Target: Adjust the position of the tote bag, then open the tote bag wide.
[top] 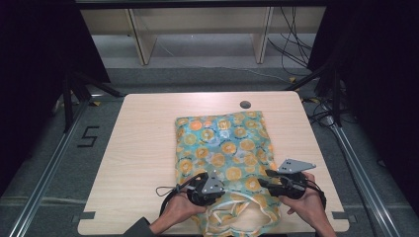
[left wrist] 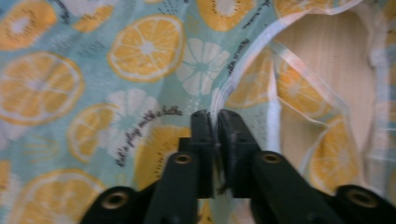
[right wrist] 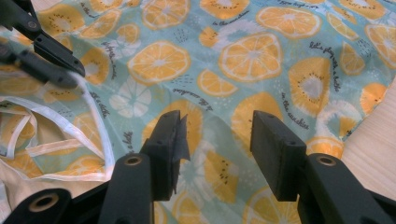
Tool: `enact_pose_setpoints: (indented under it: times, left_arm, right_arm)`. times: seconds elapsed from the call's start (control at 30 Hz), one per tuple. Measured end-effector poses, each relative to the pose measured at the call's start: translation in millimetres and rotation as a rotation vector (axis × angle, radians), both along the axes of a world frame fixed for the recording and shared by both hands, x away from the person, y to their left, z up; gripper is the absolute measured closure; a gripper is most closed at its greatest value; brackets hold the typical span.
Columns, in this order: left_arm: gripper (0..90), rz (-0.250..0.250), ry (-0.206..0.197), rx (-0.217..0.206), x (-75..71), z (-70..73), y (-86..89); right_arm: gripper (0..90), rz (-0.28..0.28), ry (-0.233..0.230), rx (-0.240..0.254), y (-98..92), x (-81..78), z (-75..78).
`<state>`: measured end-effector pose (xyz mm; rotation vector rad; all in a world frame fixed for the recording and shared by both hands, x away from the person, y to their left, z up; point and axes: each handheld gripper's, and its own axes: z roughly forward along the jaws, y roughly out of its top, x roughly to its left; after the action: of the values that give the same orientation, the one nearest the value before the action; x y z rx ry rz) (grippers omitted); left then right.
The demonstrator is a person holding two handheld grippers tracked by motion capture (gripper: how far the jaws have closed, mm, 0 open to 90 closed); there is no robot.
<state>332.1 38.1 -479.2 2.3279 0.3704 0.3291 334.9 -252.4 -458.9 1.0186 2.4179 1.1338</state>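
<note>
Left tool (left wrist: pixel 215 122) pinches bag (top: pixel 222 148) rim at 6 o'clock; near edge cut off. Right tool (right wrist: pixel 217 135) gapes above fabric. Print: "in the sunshine".

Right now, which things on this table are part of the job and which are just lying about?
In the job:
fruit-print cloth bag
its white-trimmed edge, pinched by the left gripper
right gripper, open above the cloth

Just there:
round hole in the table
</note>
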Motion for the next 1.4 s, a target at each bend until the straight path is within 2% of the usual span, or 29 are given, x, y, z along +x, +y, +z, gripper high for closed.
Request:
enact_pose_setpoints:
  times: [0.03,0.13,0.17,0.27,0.3,0.33,0.37,0.43,0.47,0.53,0.6,0.7,0.73,0.8,0.83,0.87,0.9,0.93,0.97,1.0,1.07,1.1,1.13,1.17,1.2,1.23,1.3,1.37,1.4]
  left_arm:
    - [88.9,0.004,-0.02,0.001,4.2,4.0,1.4]
    - [89.3,0.012,-0.039,0.006,9.0,8.3,3.5]
    - [89.4,0.028,-0.055,-0.005,14.3,12.4,6.3]
    - [89.4,0.047,-0.065,-0.026,20.3,18.0,9.7]
    - [89.4,0.076,-0.074,-0.051,27.1,24.9,14.1]
    - [89.4,0.085,-0.077,-0.06,30.6,28.2,16.2]
    - [89.4,0.1,-0.08,-0.081,34.2,31.6,18.3]
    - [89.3,0.11,-0.081,-0.095,41.2,39.4,21.6]
    - [89.3,0.11,-0.081,-0.095,41.2,39.4,21.6]
    - [89.3,0.124,-0.103,-0.11,54.6,50.6,23.0]
    - [89.3,0.134,-0.106,-0.117,60.0,54.1,23.2]
    - [89.4,0.171,-0.101,-0.142,77.7,62.3,24.5]
    - [89.3,0.169,-0.113,-0.137,84.9,65.1,26.1]
    - [89.3,0.198,-0.098,-0.149,96.5,67.5,28.2]
    - [89.3,0.207,-0.097,-0.139,102.1,69.0,30.1]
    - [89.3,0.219,-0.086,-0.147,107.2,69.3,31.2]
    - [89.3,0.223,-0.081,-0.147,112.4,70.3,33.1]
    - [89.3,0.233,-0.072,-0.152,116.8,71.0,34.4]
    - [89.3,0.249,-0.058,-0.167,119.9,70.6,35.1]
    - [89.3,0.252,-0.05,-0.168,125.1,70.5,36.7]
    - [89.3,0.253,-0.039,-0.174,126.7,70.3,37.0]
    - [89.3,0.247,-0.04,-0.169,128.0,70.5,37.1]
    - [89.3,0.242,-0.041,-0.165,128.9,71.0,37.0]
    - [89.3,0.253,-0.035,-0.172,129.9,71.4,36.9]
    - [89.3,0.25,-0.036,-0.173,131.4,71.6,37.1]
    - [89.3,0.254,-0.028,-0.172,132.9,71.6,37.0]
    - [89.3,0.254,-0.029,-0.164,136.9,71.6,37.2]
    - [89.2,0.256,-0.025,-0.158,141.3,71.4,38.0]
    - [89.1,0.259,-0.021,-0.161,144.2,70.5,38.7]
  right_arm:
    - [54.2,-0.001,-0.01,-0.002,-0.4,0.2,0.1]
    - [54.1,0.01,-0.009,0.01,0.3,0.3,0.0]
    - [53.9,0.01,-0.002,0.014,0.3,-0.1,0.8]
    - [53.4,-0.001,-0.028,0.01,-0.2,-0.4,2.2]
    - [53.1,-0.015,-0.006,0.034,0.9,-2.0,3.1]
    - [52.7,-0.012,0.007,0.031,0.4,-2.8,4.7]
    - [52.4,-0.015,-0.018,0.038,0.4,-2.3,4.5]
    - [51.5,-0.005,-0.02,0.043,-0.5,-1.2,7.9]
    - [51.2,-0.014,0.002,0.06,0.5,-3.0,10.7]
    - [50.8,-0.002,-0.031,0.065,-0.7,-1.6,14.8]
    - [50.6,-0.011,-0.019,0.074,0.1,-3.9,17.2]
    - [49.8,0.021,-0.047,0.076,0.3,-5.5,24.8]
    - [49.3,0.012,-0.067,0.072,1.0,-6.0,26.4]
    - [49.0,0.01,-0.05,0.082,3.3,-7.9,27.6]
    - [48.2,0.02,-0.042,0.073,6.1,-8.4,29.6]
    - [48.2,0.02,-0.042,0.073,6.1,-8.4,29.6]
    - [47.1,0.043,-0.075,0.051,8.0,-6.6,29.3]
    - [47.1,0.043,-0.075,0.051,8.0,-6.6,29.3]
    - [45.2,0.031,-0.051,0.053,11.6,-9.0,28.1]
    - [44.6,0.047,-0.06,0.031,11.4,-7.4,28.1]
    - [43.4,0.026,-0.054,0.037,14.4,-9.0,27.4]
    - [42.2,0.033,-0.091,0.004,14.7,-6.2,28.0]
    - [42.0,0.026,-0.081,0.002,17.1,-5.7,28.1]
    - [42.0,0.026,-0.098,0.004,18.7,-4.0,27.4]
    - [41.9,0.018,-0.08,0.0,21.9,-2.0,27.1]
    - [41.8,0.021,-0.099,-0.007,23.0,2.2,26.0]
    - [42.0,0.0,-0.104,-0.015,29.1,11.9,23.0]
    - [48.5,0.002,-0.099,-0.046,35.0,21.9,21.8]
    - [55.3,0.006,-0.1,-0.073,38.2,27.0,20.7]
